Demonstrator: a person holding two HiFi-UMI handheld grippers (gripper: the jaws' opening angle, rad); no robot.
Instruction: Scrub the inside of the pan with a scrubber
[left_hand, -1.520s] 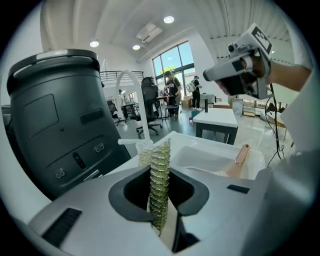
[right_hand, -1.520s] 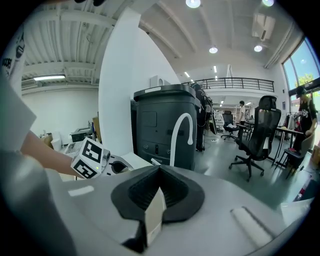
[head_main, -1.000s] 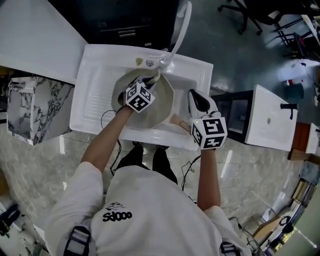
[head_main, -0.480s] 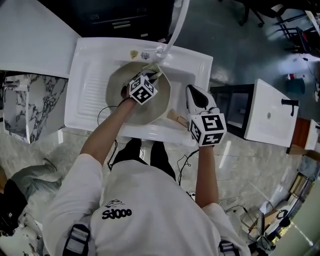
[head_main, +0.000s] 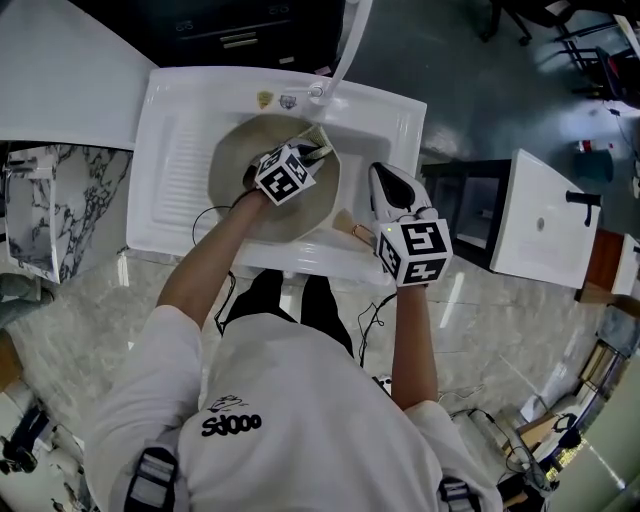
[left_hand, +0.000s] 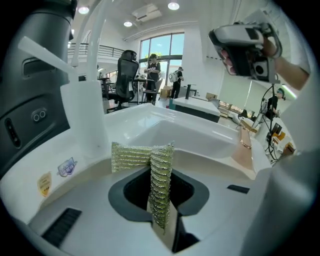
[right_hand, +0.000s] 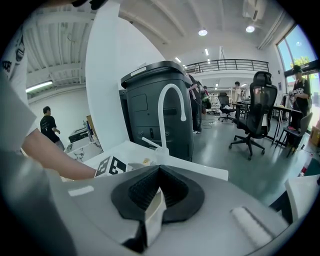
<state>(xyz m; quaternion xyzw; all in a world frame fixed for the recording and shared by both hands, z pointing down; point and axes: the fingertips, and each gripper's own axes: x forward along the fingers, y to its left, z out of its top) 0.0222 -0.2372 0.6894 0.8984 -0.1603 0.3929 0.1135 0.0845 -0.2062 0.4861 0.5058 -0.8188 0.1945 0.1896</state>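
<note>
A beige pan (head_main: 240, 195) lies in the white sink (head_main: 390, 120). My left gripper (head_main: 305, 155) is inside the pan near its far right rim, shut on a yellow-green mesh scrubber (head_main: 314, 147). In the left gripper view the scrubber (left_hand: 145, 157) stands folded between the jaws of my left gripper (left_hand: 162, 200), above the pale pan wall (left_hand: 195, 132). My right gripper (head_main: 392, 195) is at the sink's front right, shut on the pan's wooden handle (head_main: 352, 230). A pale piece of that handle (right_hand: 151, 212) sits between the jaws of my right gripper (right_hand: 155, 200).
A curved white faucet (head_main: 348, 50) rises behind the pan and also stands in the right gripper view as the faucet (right_hand: 170, 112). The ribbed drainboard (head_main: 180, 170) is left of the pan. A marble-patterned box (head_main: 45, 215) stands far left, a white cabinet (head_main: 540, 230) to the right.
My left gripper has carried the scrubber across the pan toward its far right rim. The right gripper has kept its hold at the handle.
</note>
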